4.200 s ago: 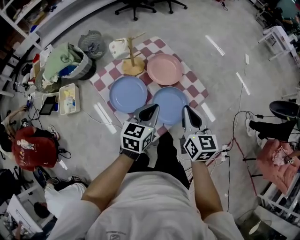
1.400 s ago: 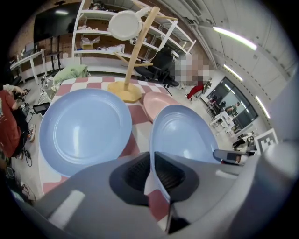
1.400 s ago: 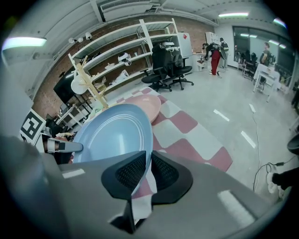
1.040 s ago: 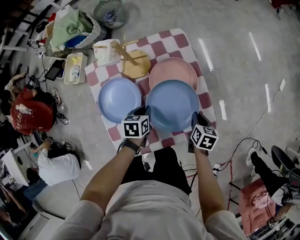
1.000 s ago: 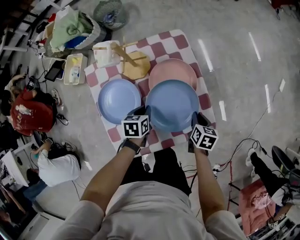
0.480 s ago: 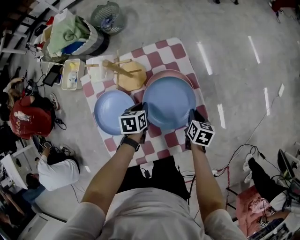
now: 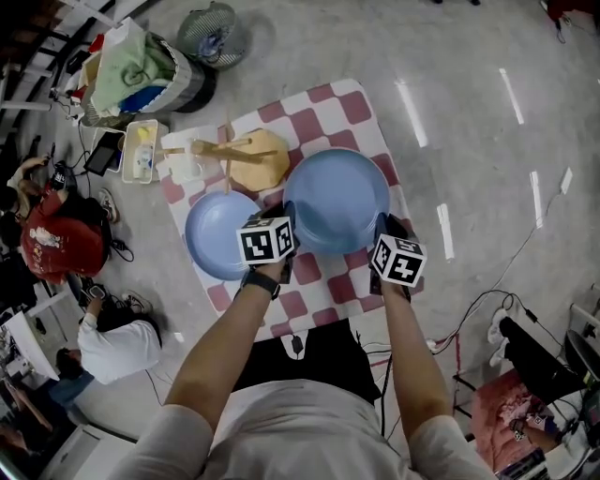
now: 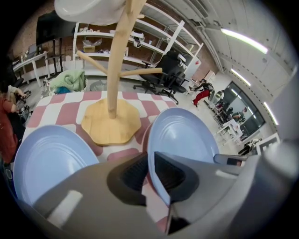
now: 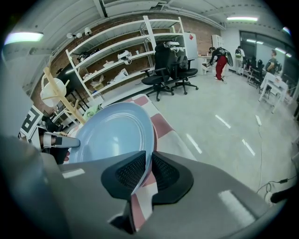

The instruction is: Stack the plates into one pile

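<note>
I hold a blue plate (image 7: 336,199) level above the red-and-white checkered cloth (image 7: 349,103), one gripper on each side. My left gripper (image 7: 289,223) is shut on its left rim, and my right gripper (image 7: 382,227) is shut on its right rim. In the left gripper view the plate's edge (image 8: 156,179) runs between the jaws; the right gripper view shows the rim (image 9: 150,154) pinched the same way. A second blue plate (image 7: 221,234) lies on the cloth to the left. The pink plate is hidden beneath the held plate.
A wooden mug tree (image 7: 253,157) stands on the cloth just behind the plates, with a white mug (image 8: 88,9) on it. Off the cloth at the left are a plastic tray (image 7: 141,150), a laundry basket (image 7: 141,75), a fan (image 7: 211,28) and seated people (image 7: 56,234).
Both grippers have carried the held blue plate away from me, over the pink plate, which showed behind it and is now covered. The grip on the plate is unchanged.
</note>
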### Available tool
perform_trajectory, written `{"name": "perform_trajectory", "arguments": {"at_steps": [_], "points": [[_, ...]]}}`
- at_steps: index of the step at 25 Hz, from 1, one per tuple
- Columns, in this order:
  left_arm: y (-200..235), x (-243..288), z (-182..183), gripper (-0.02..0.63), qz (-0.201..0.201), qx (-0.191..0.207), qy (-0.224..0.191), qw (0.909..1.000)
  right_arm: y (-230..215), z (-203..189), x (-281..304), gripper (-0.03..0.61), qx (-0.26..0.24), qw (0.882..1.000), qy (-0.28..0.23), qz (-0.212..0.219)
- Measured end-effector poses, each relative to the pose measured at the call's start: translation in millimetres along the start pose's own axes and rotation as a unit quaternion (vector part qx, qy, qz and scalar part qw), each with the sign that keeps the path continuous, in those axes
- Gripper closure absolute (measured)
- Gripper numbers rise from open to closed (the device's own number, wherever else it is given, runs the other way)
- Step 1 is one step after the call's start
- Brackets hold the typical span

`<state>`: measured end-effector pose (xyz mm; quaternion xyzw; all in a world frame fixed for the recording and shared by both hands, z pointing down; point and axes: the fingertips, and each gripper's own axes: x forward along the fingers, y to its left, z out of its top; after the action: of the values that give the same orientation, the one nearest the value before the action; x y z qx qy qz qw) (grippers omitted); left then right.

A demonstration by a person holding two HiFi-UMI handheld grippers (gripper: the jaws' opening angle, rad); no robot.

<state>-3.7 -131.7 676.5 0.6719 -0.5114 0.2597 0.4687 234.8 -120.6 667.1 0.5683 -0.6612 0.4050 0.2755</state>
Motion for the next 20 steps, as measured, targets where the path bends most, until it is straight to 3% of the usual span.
{"name": "perform_trajectory", "arguments": {"at_steps": [9, 20], "points": [[-1, 7, 2, 0.583, -0.001, 0.013, 0.002, 0.9999, -2, 0, 9, 0.506, -0.025, 1.0, 0.003, -0.002], [1, -17, -1, 0.583, 0.003, 0.019, -0.026, 0.9995, 13, 16, -22, 0.508, -0.062, 0.997, -0.047, -0.031]]}}
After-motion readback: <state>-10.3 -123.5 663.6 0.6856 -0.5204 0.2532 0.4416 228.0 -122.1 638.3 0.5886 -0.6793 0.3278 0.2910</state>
